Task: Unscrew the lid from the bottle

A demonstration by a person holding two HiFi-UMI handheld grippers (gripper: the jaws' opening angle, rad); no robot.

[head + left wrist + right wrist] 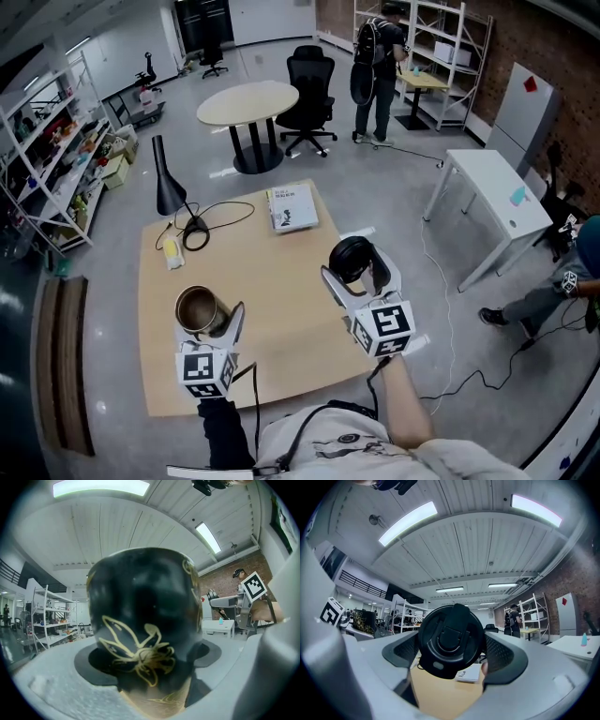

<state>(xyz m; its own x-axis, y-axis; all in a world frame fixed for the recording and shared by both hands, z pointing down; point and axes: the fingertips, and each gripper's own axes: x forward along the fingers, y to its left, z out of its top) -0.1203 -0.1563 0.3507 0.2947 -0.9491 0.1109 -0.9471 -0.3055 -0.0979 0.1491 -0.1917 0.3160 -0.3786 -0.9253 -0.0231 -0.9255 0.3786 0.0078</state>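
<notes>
The black bottle [199, 310] with a gold flower pattern [140, 653] stands upright over the wooden table [281, 281], its mouth uncovered and its metal inside showing. My left gripper [208, 319] [145, 667] is shut on its body. The round black lid [351, 260] [451, 641] is off the bottle and held apart from it, to the right. My right gripper [354, 274] [452, 648] is shut on the lid, whose flip-top face is turned toward that gripper's camera.
On the table's far part lie a booklet [292, 206], a black cone-shaped lamp [167, 178] with a coiled cable [199, 234], and a small yellow item [172, 251]. Beyond it stand a round table [248, 101], an office chair [309, 89], a white table [497, 192] and a person [375, 66].
</notes>
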